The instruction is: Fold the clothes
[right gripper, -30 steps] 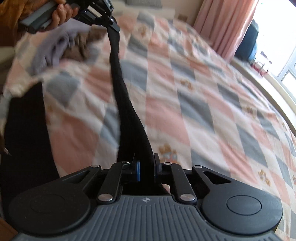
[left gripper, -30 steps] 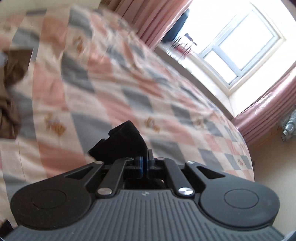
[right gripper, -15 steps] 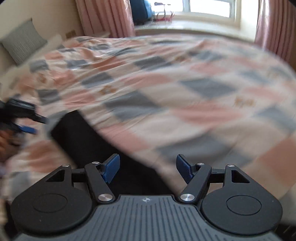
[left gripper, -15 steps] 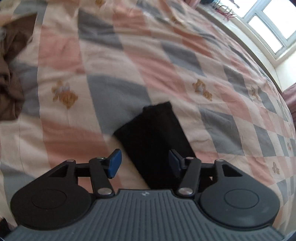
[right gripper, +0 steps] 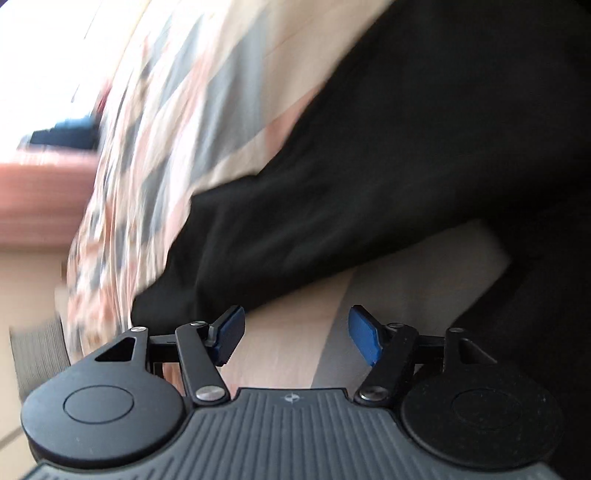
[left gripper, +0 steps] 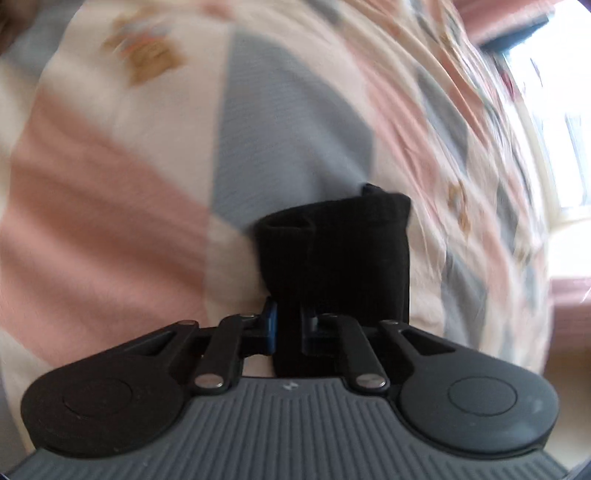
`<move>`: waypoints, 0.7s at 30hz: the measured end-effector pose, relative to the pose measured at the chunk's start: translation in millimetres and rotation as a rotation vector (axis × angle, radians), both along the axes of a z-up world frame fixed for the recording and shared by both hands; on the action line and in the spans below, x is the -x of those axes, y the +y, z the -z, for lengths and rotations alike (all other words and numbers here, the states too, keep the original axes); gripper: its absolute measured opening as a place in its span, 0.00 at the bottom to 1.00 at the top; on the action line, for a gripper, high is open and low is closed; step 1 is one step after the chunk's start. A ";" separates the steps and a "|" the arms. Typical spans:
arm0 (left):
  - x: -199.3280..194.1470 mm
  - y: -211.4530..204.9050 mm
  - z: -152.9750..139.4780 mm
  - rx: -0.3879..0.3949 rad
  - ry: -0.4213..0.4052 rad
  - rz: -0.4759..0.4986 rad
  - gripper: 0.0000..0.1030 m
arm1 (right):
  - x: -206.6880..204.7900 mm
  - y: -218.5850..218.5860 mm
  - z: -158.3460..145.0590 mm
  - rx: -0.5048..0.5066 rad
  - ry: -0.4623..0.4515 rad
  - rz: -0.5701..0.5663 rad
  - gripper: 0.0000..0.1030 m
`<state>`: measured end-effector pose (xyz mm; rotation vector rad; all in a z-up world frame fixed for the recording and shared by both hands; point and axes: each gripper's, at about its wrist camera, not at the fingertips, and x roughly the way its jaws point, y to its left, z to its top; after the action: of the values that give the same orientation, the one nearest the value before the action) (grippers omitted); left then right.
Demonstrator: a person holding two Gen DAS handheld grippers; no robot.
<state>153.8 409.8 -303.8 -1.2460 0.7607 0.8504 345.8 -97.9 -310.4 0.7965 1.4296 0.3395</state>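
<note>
A black garment lies on a bed with a pink, grey and cream checked quilt (left gripper: 288, 133). In the left wrist view my left gripper (left gripper: 288, 325) is shut on the end of a black sleeve or leg (left gripper: 343, 251), which stands up just past the blue pads. In the right wrist view my right gripper (right gripper: 297, 332) is open and empty, close above the quilt (right gripper: 295, 332). The wide black cloth (right gripper: 369, 177) spreads just beyond and to the right of its fingers. Both views are blurred by motion.
The window (left gripper: 576, 155) and pink curtain (left gripper: 509, 11) are at the far right of the left wrist view. In the right wrist view the bed's edge (right gripper: 85, 258) drops off at the left, with a pink curtain (right gripper: 40, 199) beyond.
My left gripper was open over the black cloth end half a second ago and has shut on it. My right gripper stayed open and swung down close to the garment.
</note>
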 end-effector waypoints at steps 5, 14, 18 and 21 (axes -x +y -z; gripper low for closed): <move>29.7 -19.9 -92.6 -0.279 -0.103 0.211 0.03 | 7.3 -18.4 6.3 -0.021 0.044 0.127 0.57; 48.4 -40.6 -8.6 -0.290 0.346 0.418 0.13 | 7.8 -7.6 15.0 0.004 0.081 0.098 0.57; 58.5 -47.7 -28.8 -0.260 0.237 0.309 0.29 | 7.7 -12.1 8.3 -0.012 0.053 0.126 0.57; 51.1 -47.3 -17.4 -0.212 0.255 0.351 0.15 | 10.7 -31.7 23.5 -0.030 0.091 0.281 0.57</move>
<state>102.7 362.5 -286.4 -0.7937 1.0302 0.7828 335.1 -129.6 -333.9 1.0342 1.3766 0.1100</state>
